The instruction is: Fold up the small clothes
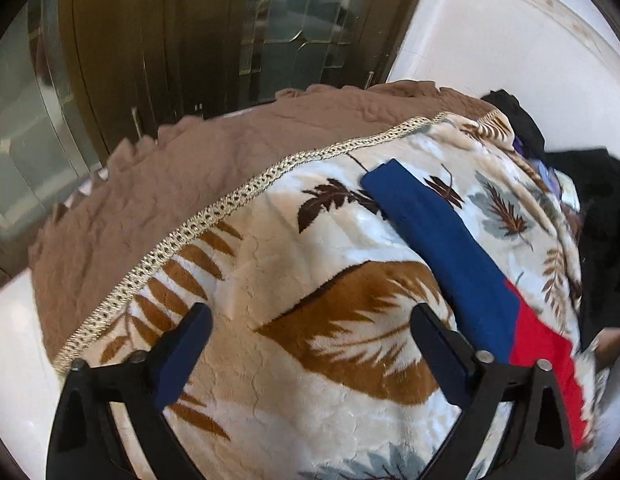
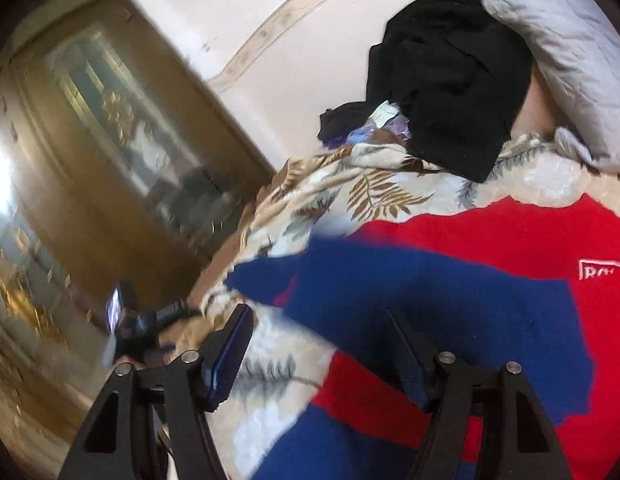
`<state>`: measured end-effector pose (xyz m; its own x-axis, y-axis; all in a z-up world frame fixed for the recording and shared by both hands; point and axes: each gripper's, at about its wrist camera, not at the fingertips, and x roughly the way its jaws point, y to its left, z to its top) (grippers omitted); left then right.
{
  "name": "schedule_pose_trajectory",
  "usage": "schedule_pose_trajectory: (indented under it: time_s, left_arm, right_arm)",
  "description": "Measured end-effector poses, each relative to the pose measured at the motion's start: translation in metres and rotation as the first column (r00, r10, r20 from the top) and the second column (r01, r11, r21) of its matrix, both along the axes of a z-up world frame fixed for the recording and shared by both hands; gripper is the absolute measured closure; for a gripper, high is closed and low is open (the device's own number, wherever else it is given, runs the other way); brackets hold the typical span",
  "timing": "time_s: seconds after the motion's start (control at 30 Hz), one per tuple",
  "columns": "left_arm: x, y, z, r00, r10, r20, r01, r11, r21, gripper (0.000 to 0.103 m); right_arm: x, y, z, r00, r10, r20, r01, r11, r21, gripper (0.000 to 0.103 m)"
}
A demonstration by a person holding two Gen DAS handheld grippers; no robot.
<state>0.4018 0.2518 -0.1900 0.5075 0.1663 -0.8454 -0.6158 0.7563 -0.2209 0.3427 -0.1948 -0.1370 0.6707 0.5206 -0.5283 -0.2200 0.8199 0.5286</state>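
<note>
Red and blue shirt (image 2: pixel 490 280) lies spread on the leaf-print blanket (image 1: pixel 310 280) covering the bed, toward the blanket's right side; one blue sleeve (image 1: pixel 438 220) stretches out toward the blanket's braided edge (image 1: pixel 213 216)

Left gripper (image 1: pixel 310 344): jaws spread wide, nothing between them, over bare blanket just left of the sleeve. Right gripper (image 2: pixel 322 344): jaws also spread, over the shirt's lower left edge where blue cloth meets blanket; nothing pinched as far as I can see

Risks, my read:
- blanket is plush and wrinkled, so a closing jaw could grab blanket pile along with the shirt and drag both
- right jaws straddle the shirt edge; a shallow bite may catch one layer only, fold comes out skewed
- left gripper is off the sleeve; closing here gets blanket, nothing else
- black clothes (image 2: pixel 450 80) heaped near the blanket's far edge, close to the shirt's top; a wide fold sweep could snag them

Hard to see:
- right view is motion-blurred, sleeve outline smeared
- white logo (image 2: pixel 598 272) on the red chest is cut off by the frame
- shirt's hem and right side out of view
- dark object (image 2: pixel 125 320) past the blanket's left edge, can't identify
- something purple (image 2: pixel 378 132) under the black pile, unclear what
</note>
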Motion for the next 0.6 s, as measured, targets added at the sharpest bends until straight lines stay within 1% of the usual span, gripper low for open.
schedule_pose_trajectory:
  time_s: [0.07, 0.13, 0.2, 0.23, 0.3, 0.4, 0.47, 0.53, 0.6]
  left_arm:
    - [0.003, 0.004, -0.005, 1.000, -0.009, 0.015, 0.010, 0.999, -0.050, 0.014]
    - [0.011, 0.001, -0.009, 0.999, -0.040, 0.038, 0.043, 0.994, -0.097, 0.016]
    - [0.021, -0.006, -0.011, 0.994, -0.083, 0.068, 0.093, 0.983, -0.158, 0.027]
    - [0.025, -0.009, -0.012, 0.992, -0.096, 0.084, 0.110, 0.978, -0.175, 0.036]
    - [0.038, -0.017, -0.012, 0.987, -0.120, 0.105, 0.138, 0.971, -0.193, 0.037]
    - [0.067, -0.017, -0.015, 0.986, -0.111, 0.125, 0.136, 0.968, -0.210, 0.037]
    - [0.084, -0.012, -0.021, 0.990, -0.098, 0.106, 0.121, 0.963, -0.241, 0.037]
    - [0.098, -0.010, -0.027, 0.991, -0.099, 0.094, 0.119, 0.963, -0.241, 0.038]
    - [0.105, -0.008, -0.035, 0.994, -0.092, 0.058, 0.103, 0.968, -0.229, 0.047]
  right_arm:
    - [-0.008, -0.011, -0.007, 1.000, -0.016, -0.021, 0.015, 0.999, -0.035, 0.032]
    - [-0.022, -0.018, -0.008, 0.999, -0.026, -0.020, 0.024, 0.995, -0.099, 0.032]
    - [-0.034, -0.025, -0.009, 1.000, -0.022, -0.019, 0.019, 0.989, -0.148, 0.032]
    - [-0.038, -0.031, -0.008, 1.000, -0.019, -0.023, 0.015, 0.988, -0.152, 0.032]
    - [-0.048, -0.047, -0.008, 0.999, -0.031, -0.026, 0.027, 0.988, -0.154, 0.032]
    - [-0.060, -0.064, -0.008, 0.998, -0.058, -0.015, 0.056, 0.991, -0.123, 0.032]
    - [-0.060, -0.073, -0.011, 0.997, -0.071, -0.016, 0.069, 0.992, -0.101, 0.032]
    - [-0.063, -0.081, -0.012, 0.997, -0.078, -0.021, 0.076, 0.992, -0.097, 0.032]
    - [-0.064, -0.088, -0.015, 0.996, -0.083, -0.027, 0.080, 0.993, -0.090, 0.032]
